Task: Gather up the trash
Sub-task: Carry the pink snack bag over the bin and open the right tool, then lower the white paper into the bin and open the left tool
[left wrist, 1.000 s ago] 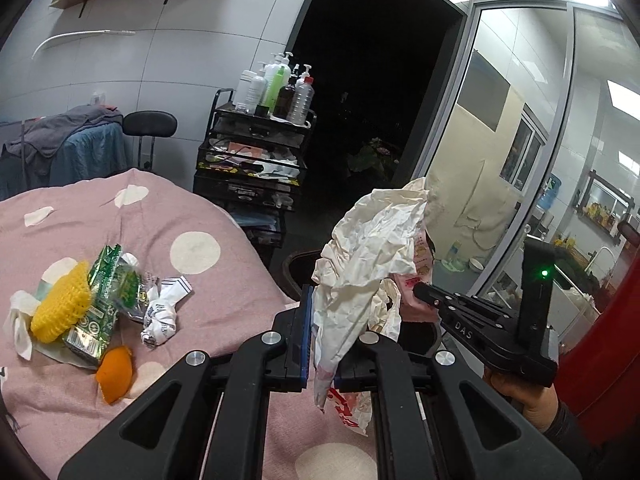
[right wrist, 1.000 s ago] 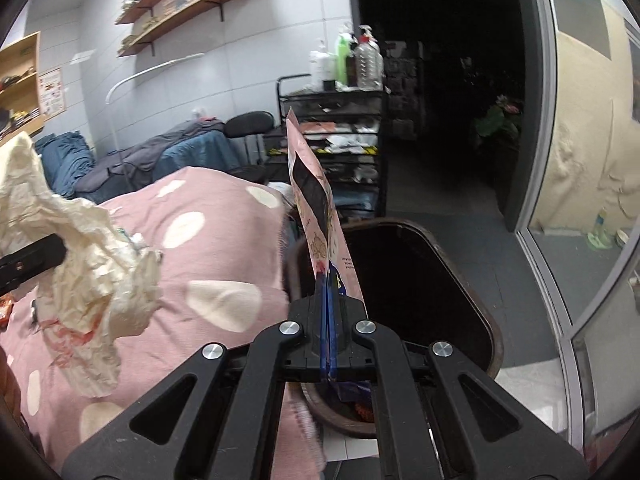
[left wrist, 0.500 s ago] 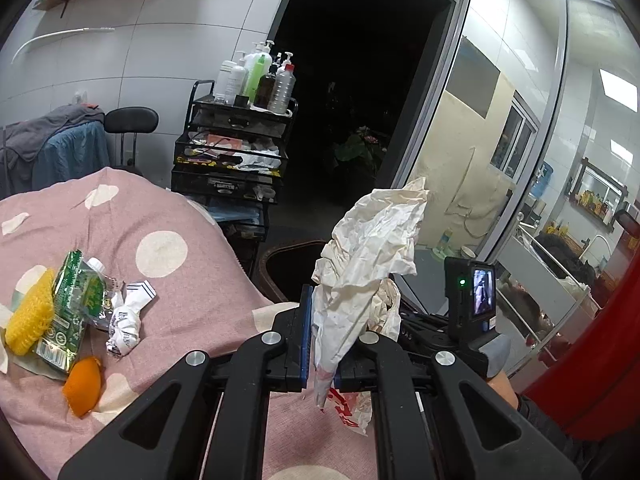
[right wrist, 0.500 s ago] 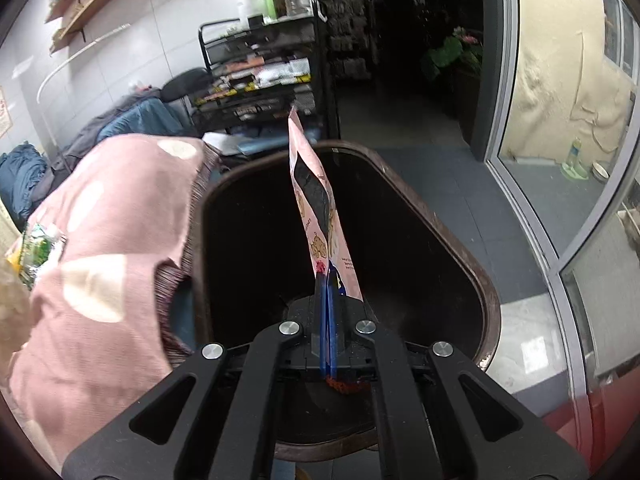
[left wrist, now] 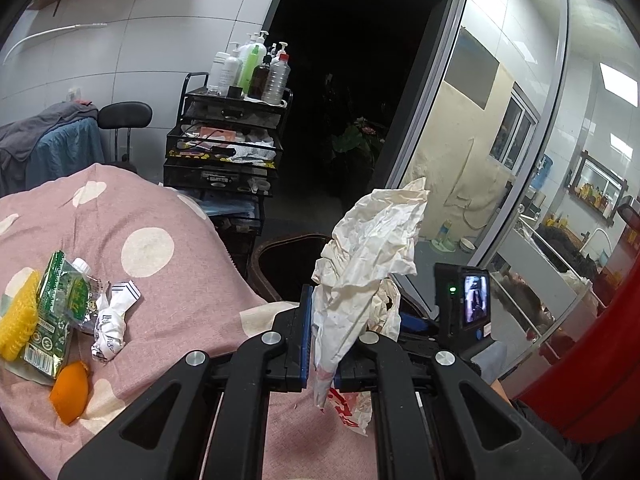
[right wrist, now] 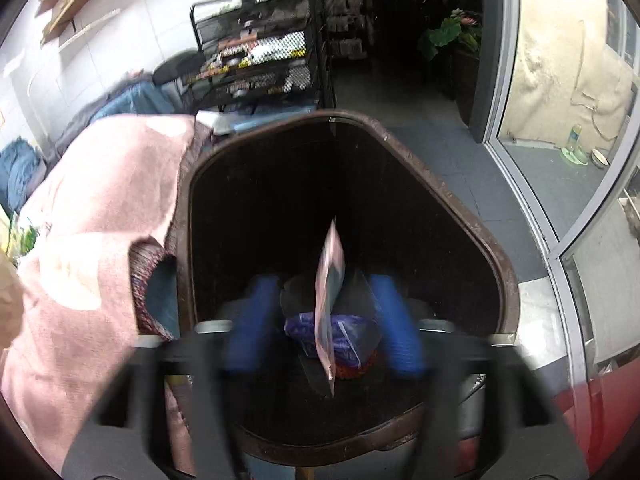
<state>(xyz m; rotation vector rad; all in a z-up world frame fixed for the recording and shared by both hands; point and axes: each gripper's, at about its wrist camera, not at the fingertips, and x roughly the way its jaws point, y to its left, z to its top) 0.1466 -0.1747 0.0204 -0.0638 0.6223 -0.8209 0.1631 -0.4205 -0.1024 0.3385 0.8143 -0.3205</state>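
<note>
Over the dark brown plastic trash bin [right wrist: 496, 264], the right gripper [right wrist: 326, 316] now stands with its blue-padded fingers [right wrist: 252, 320] spread wide apart. Half a second ago they were clamped on the flat pink snack pouch [right wrist: 330, 300]; that pouch is now free between them, edge-on and blurred, inside the bin's mouth above a purple wrapper [right wrist: 344, 336] already lying at the bottom. Judgement: the pouch has just been released and is dropping in, so this item counts as collected.

The left gripper [left wrist: 322, 340] remains closed on the crumpled cream paper wrapper [left wrist: 368, 264], held upright above the edge of the pink polka-dot blanket [left wrist: 168, 280]. In the left wrist view the bin's rim [left wrist: 280, 244] lies just beyond the blanket edge, ahead of the wrapper. The wrapper has not yet reached the bin; it appears to be the next deposit.

Outstanding items on the blanket, well left of the held wrapper:
- green foil packet [left wrist: 56, 312]
- yellow mesh sponge [left wrist: 18, 328], touching the packet
- small crumpled white wrapper [left wrist: 110, 320], just beside the packet
- orange peel piece [left wrist: 70, 392], near the packet's lower end

Assessment: task partly done; several pieces are outstanding. Risk: the loose paper wrapper could catch on the rim on release.
</note>
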